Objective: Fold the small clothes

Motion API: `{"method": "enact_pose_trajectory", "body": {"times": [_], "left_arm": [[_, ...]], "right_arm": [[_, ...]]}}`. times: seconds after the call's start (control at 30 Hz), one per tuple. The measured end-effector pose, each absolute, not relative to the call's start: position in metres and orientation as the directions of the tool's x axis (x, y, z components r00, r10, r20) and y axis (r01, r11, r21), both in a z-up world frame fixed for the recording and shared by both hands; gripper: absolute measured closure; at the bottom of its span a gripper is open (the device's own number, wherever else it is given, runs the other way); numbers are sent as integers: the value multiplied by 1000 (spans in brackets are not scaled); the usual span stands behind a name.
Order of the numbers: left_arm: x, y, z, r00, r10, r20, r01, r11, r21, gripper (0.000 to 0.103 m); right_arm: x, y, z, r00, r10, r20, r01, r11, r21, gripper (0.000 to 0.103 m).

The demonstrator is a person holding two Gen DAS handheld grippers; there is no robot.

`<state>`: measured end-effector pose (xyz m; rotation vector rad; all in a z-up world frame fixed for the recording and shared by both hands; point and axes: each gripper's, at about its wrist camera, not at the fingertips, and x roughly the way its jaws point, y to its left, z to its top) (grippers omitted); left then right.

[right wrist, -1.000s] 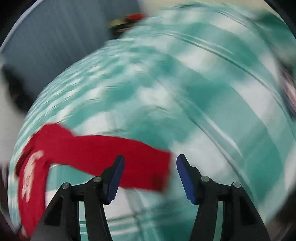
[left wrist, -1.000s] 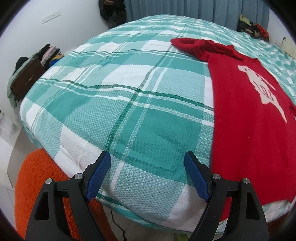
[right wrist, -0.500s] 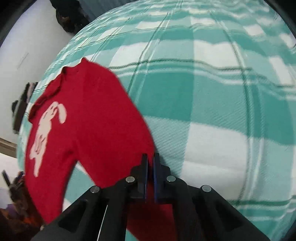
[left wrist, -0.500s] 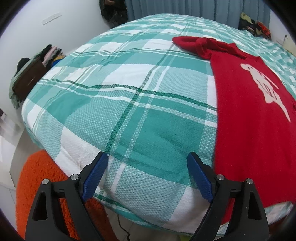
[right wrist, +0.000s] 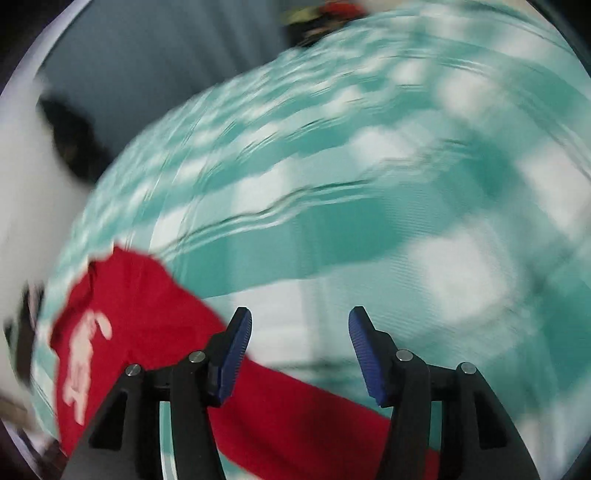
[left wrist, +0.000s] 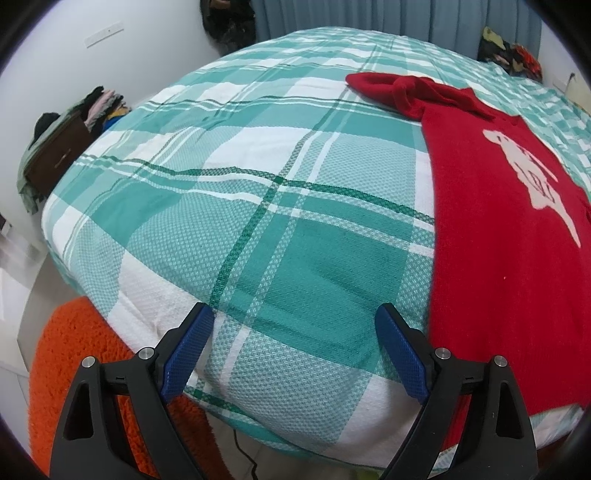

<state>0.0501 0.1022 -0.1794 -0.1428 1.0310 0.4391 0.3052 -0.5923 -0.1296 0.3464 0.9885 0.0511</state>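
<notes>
Bed (left wrist: 258, 229): teal-white plaid cover | floor: orange rug (left wrist: 74, 354) | wall: grey curtain (left wrist: 388, 18)

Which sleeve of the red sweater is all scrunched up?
The far sleeve of the red sweater, in the left wrist view. It lies twisted and bunched on the bedspread; the other sleeve stretches out flat.

Bed (left wrist: 258, 206), teal-white plaid cover; red sweater (left wrist: 498, 266) spread flat on it, right side.

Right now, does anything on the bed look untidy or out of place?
Yes. The red sweater lies flat, but its far sleeve is bunched and twisted near the collar instead of spread out. Nothing else on the plaid bedspread stands out.
</notes>
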Motion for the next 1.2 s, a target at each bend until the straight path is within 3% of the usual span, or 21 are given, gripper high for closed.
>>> {"method": "enact_pose_trajectory", "body": {"times": [0.23,0.37,0.47,0.6,0.7,0.8,0.83,0.9,1.03,1.07,1.1,1.2], "left_arm": [[49,101,-180,437,292,-851,-423,901,93,12],[48,99,-179,435,303,-848,-419,902,108,12],[48,98,-179,434,308,-847,-416,902,115,12],[48,97,-179,432,317,-844,-413,902,126,12],[49,96,-180,431,320,-844,-416,900,129,11],[50,94,-182,428,332,-841,-415,898,143,11],[50,94,-181,428,333,-840,-416,898,144,11],[50,95,-181,427,328,-843,-416,899,139,11],[49,97,-181,427,320,-845,-417,899,130,10],[51,97,-182,425,325,-845,-419,898,135,9],[52,96,-183,424,329,-844,-419,897,139,9],[51,96,-183,428,331,-841,-418,898,140,9]], "right_arm": [[219,-659,-160,454,248,-856,196,909,368,46],[211,-661,-174,483,306,-820,249,850,464,45],[222,-661,-180,443,273,-854,309,848,431,46],[236,-636,-162,442,154,-884,204,942,266,46],[245,-616,-149,470,248,-847,40,953,301,49],[272,-598,-158,410,256,-876,-66,966,251,50],[279,-594,-163,390,264,-882,-83,964,251,52],[292,-584,-180,319,203,-926,-116,978,174,97],[295,-600,-178,371,130,-919,-1,990,139,97],[292,-603,-179,377,113,-919,27,991,133,93],[289,-606,-181,380,97,-920,51,991,126,79],[274,-616,-167,433,96,-896,123,979,164,67]]}}
